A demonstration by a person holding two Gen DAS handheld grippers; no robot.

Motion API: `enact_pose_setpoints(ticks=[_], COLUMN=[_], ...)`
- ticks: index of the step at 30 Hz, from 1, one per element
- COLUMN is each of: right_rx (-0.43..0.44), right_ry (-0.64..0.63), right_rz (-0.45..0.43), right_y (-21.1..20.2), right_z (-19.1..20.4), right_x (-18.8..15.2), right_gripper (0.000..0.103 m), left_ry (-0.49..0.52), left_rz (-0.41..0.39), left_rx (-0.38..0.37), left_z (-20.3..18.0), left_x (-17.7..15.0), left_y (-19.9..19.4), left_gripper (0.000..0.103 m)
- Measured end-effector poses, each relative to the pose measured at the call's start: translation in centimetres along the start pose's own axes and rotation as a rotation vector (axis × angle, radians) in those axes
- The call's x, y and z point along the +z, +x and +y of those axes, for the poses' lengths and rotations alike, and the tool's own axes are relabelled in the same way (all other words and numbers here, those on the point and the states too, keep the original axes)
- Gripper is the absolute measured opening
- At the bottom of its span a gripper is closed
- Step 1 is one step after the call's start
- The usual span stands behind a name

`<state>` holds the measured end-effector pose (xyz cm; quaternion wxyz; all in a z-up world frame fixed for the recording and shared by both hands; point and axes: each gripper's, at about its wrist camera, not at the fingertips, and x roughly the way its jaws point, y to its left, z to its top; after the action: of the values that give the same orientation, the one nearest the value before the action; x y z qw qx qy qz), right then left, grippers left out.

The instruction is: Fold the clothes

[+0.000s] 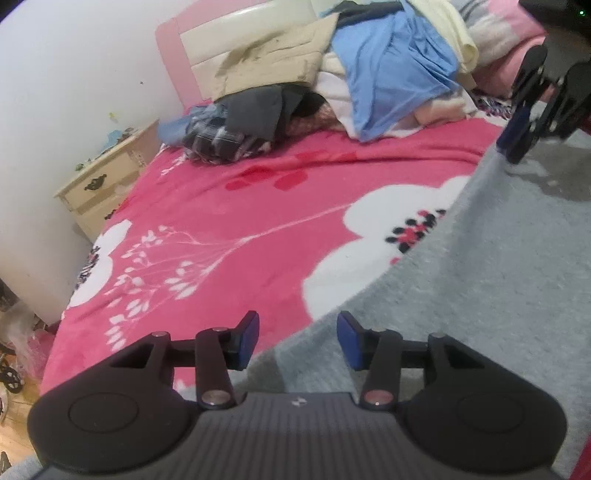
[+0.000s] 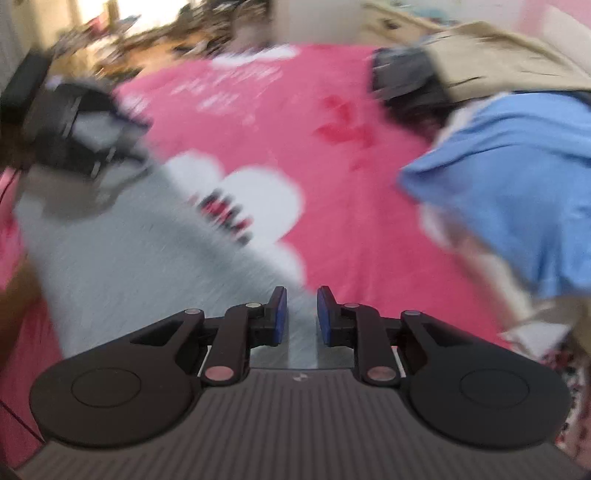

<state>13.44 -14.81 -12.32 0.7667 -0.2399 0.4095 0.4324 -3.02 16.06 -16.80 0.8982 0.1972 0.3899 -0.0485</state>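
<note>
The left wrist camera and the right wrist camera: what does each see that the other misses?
Only the left view shows the nightstand clearly and the pink headboard. Only the right view, blurred, shows clutter beyond the bed. Both share the pink floral blanket, grey garment, blue garment, and both open grippers: left, right.

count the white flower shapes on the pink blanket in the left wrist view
2 white flowers: one at the left edge of the blanket, one partly under the grey garment. More may be hidden under clothes.

Pink floral bedspread, pink-and-cream headboard, cream nightstand beside the bed.
</note>
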Motion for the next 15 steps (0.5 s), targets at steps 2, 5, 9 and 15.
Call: enact_pose_setpoints(ticks=[2,5,9,15], right_rx=[-0.038,-0.239,-0.335,-0.076], right_ry=[0.047,0.152,0.312,0.104], right_rz=[0.036,0.035,-0.033,-0.015], right_y=[1.7,2.0,-1.1,-1.5], right_z=[-1.2,-4.7,-8.1,-3.4], right_x=[-0.9,-1.7,-2.9,-4.7], right_gripper=[0.009,0.003,0.004,0.006], left_ry=[-0.008,-0.030,-0.082,-0.083], left_rz=[0.010,0.033,0.010,0.032], left_rx=[0.015,0.035,0.058,0.077], left_z=[-0.1,0.0,0.6,0.3], left_x=[-0.1,-0.2,0.1,-0.6], left_y=[0.3,1.0,0.2,-1.1], left_gripper=[0.050,0.051,0.050,0.053])
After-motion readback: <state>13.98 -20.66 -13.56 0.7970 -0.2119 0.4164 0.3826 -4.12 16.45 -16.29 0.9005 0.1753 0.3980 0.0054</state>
